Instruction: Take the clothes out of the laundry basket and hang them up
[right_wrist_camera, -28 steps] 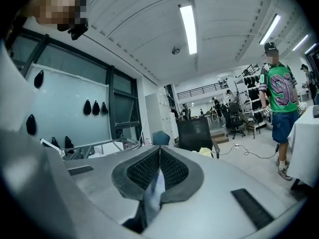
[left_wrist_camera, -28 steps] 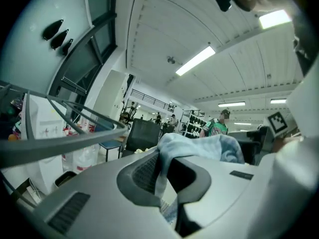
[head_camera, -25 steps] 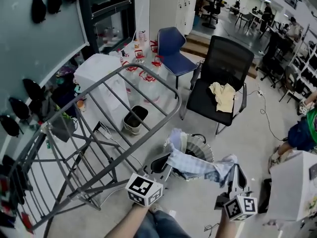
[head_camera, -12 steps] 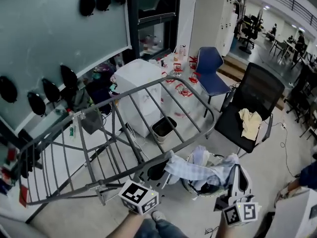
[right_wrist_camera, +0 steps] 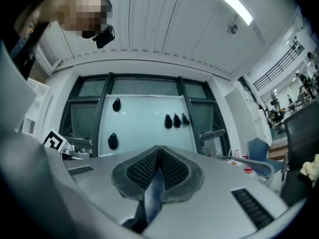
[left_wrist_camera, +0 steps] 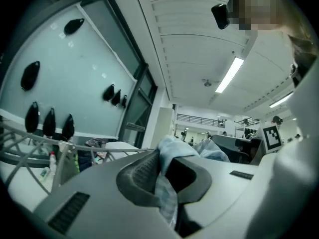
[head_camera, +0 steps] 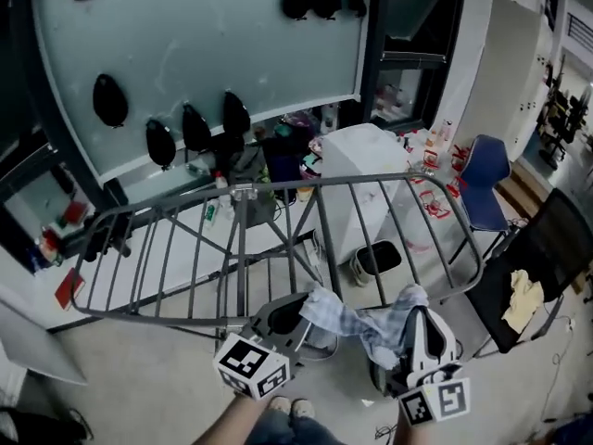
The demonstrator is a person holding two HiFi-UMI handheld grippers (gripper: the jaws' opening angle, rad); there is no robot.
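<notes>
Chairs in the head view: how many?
2. A blue plastic chair at the right, beyond the grey drying rack; a black office chair at the right edge, holding a pale yellow garment. Others may be hidden.

The right hand-held gripper (right_wrist_camera: 159, 156) presses its grey ribbed jaws together on a thin fold of pale blue cloth (right_wrist_camera: 153, 195), before a frosted glass wall (right_wrist_camera: 144, 118) dotted with black oval shapes (right_wrist_camera: 175, 120).

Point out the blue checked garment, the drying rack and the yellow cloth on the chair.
blue checked garment (head_camera: 347, 321), head view, middle of the stretched cloth.
drying rack (head_camera: 371, 180), head view, on its upper rail.
yellow cloth (head_camera: 523, 297), head view, at its centre.
</notes>
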